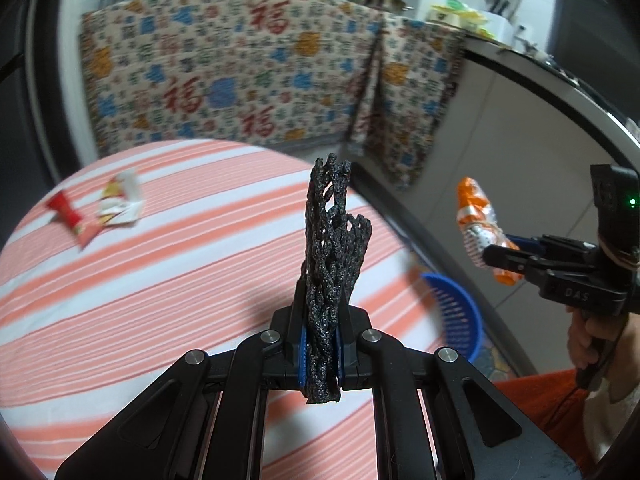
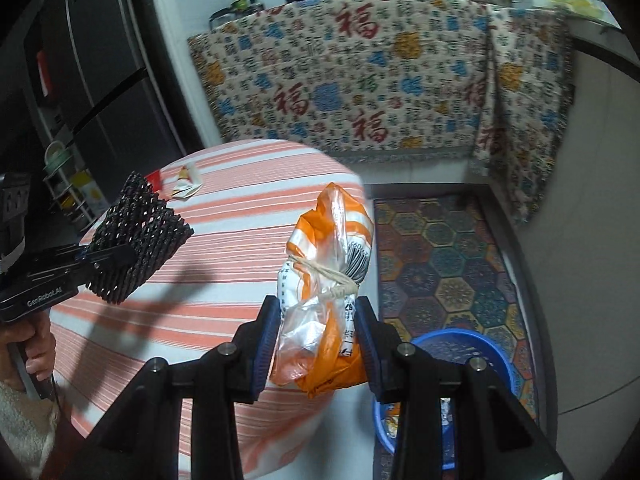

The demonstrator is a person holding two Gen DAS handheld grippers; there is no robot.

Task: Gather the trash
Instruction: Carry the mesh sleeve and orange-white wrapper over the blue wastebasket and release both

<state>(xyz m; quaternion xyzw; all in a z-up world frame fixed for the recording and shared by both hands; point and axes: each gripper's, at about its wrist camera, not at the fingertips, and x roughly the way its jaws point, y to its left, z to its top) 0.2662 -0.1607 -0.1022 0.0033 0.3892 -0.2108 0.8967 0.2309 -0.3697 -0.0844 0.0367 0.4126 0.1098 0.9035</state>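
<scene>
2 tongs, left (image 1: 320, 344) clamped on black foam netting (image 1: 332, 240), right (image 2: 316, 344) on crumpled orange-and-white plastic bag (image 2: 324, 276).

The striped worktop (image 1: 120, 312) is largely unobstructed; only wrappers (image 1: 102, 210) lie near its far edge. The blue basket (image 2: 472, 344) on the floor beside it is unobstructed from above.

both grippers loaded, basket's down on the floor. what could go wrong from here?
1. The right gripper pinches a slippery orange plastic bag; most of it bulges past the pads and could slide out before reaching the blue basket.
2. The black foam net stands tall above the shut left gripper; being so light, it may miss the basket when dropped.
3. Two wrappers remain on the striped table, easily forgotten.
</scene>
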